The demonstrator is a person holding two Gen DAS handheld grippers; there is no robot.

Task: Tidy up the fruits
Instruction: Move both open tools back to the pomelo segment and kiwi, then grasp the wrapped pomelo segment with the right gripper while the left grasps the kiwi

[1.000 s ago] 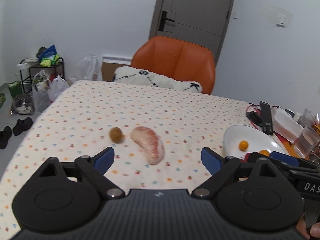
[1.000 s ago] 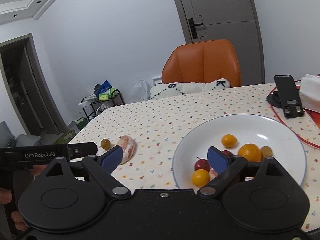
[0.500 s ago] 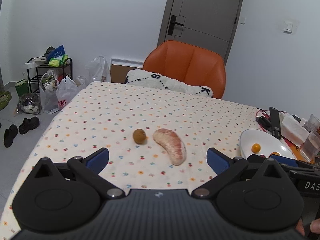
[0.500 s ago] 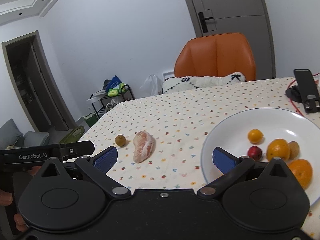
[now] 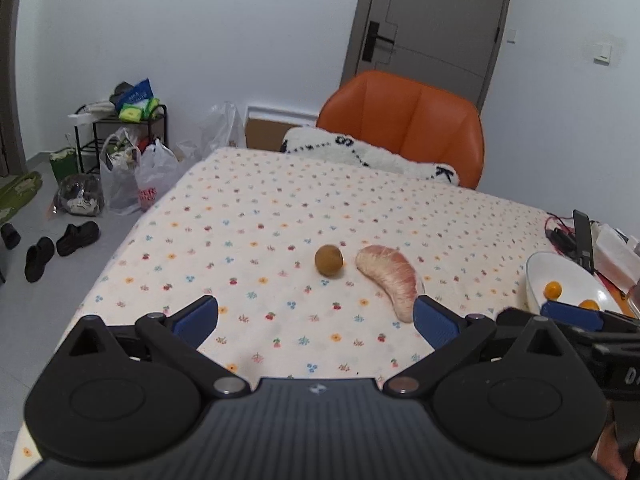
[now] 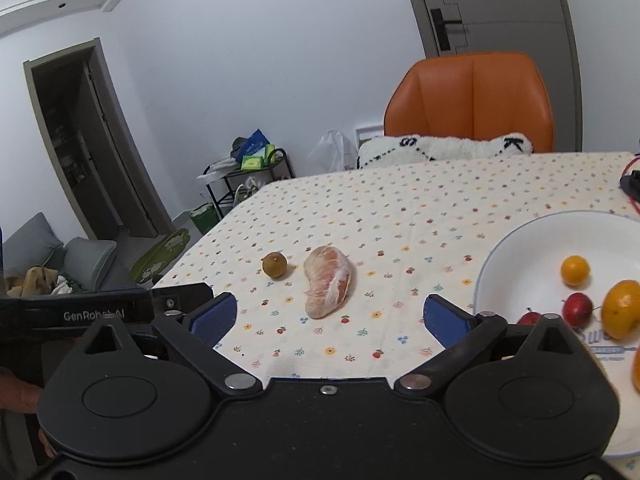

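Scene: left gripper (image 5: pixel 315 322) and right gripper (image 6: pixel 329 317) hover low over the flowered surface (image 5: pixel 256 216), both spread wide and holding nothing.
Fruit left out: a peeled pomelo segment (image 6: pixel 328 286) and a small brown round fruit (image 6: pixel 274 265) lie just beside each other, apart from the white plate (image 6: pixel 520 256).
Plate: it already carries a small orange fruit (image 6: pixel 575 269), a larger orange (image 6: pixel 621 309) and a red fruit (image 6: pixel 577 309).
Risk, pomelo: soft bare flesh could tear or squash under a hard pinch.
Risk, round fruit: a glancing finger could send it rolling toward the surface edge.
Risk, grippers: both face the same pair and could collide.
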